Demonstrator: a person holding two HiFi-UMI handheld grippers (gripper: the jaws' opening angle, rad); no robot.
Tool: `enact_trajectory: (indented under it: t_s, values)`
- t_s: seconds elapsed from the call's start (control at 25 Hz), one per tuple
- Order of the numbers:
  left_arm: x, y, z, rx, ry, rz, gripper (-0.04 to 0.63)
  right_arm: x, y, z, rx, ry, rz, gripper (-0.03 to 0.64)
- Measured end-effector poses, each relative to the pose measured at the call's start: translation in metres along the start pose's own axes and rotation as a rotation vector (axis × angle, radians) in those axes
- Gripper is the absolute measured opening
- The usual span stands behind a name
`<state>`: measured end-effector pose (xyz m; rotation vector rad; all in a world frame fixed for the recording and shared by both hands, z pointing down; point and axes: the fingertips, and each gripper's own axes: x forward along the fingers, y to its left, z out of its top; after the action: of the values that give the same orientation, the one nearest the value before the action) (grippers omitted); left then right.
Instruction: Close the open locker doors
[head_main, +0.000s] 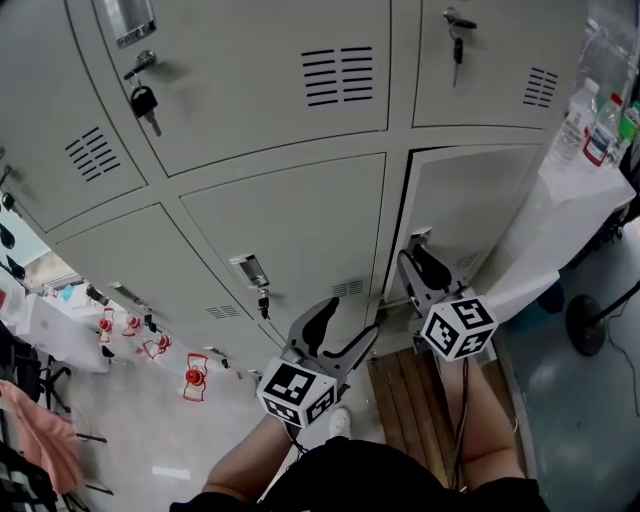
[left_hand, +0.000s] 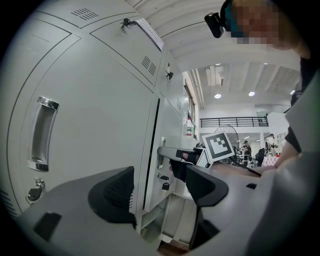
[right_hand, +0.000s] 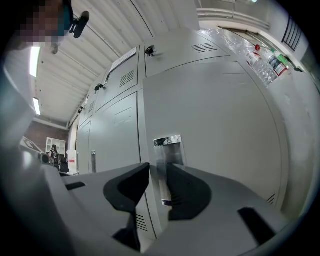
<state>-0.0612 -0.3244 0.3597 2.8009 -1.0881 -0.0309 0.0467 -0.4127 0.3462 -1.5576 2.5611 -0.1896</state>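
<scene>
At the lower right of the bank of lockers, the one door (head_main: 470, 210) I have left to deal with stands slightly ajar, with a dark gap down its free edge. My right gripper (head_main: 418, 262) is at that edge. Its jaws are drawn in to a narrow slot with the chrome handle (right_hand: 167, 150) in it, which I read as a grasp on the handle. My left gripper (head_main: 345, 325) hangs released and empty, jaws wide, in front of the neighbouring door (head_main: 290, 230). That door sits flush, and so do the upper ones, some with keys (head_main: 143, 100) hanging in their locks. I judge the job nearly done: this last door needs pushing home until the gap is gone.

Below me, a wooden pallet (head_main: 410, 400) lies at the foot of the lockers on a pale, glossy floor (head_main: 150, 420). Bottles (head_main: 600, 125) stand on a white-covered surface to the right. Beyond my left gripper the room is a large bright hall with a railed balcony.
</scene>
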Motion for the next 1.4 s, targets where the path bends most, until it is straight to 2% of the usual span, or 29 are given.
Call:
enact_trajectory:
  t_s: [0.72, 1.24, 1.4]
  values:
    - [0.014, 0.021, -0.001, 0.007, 0.012, -0.020, 0.337, 0.025, -0.007, -0.001, 0.028, -0.021, 0.006, 0.094]
    - [0.012, 0.018, 0.001, 0.013, 0.008, -0.024, 0.337, 0.023, -0.008, 0.000, 0.043, -0.029, -0.006, 0.098]
    - [0.017, 0.005, 0.009, 0.029, -0.006, -0.057, 0.337, 0.011, -0.005, 0.011, 0.023, -0.053, 0.007, 0.181]
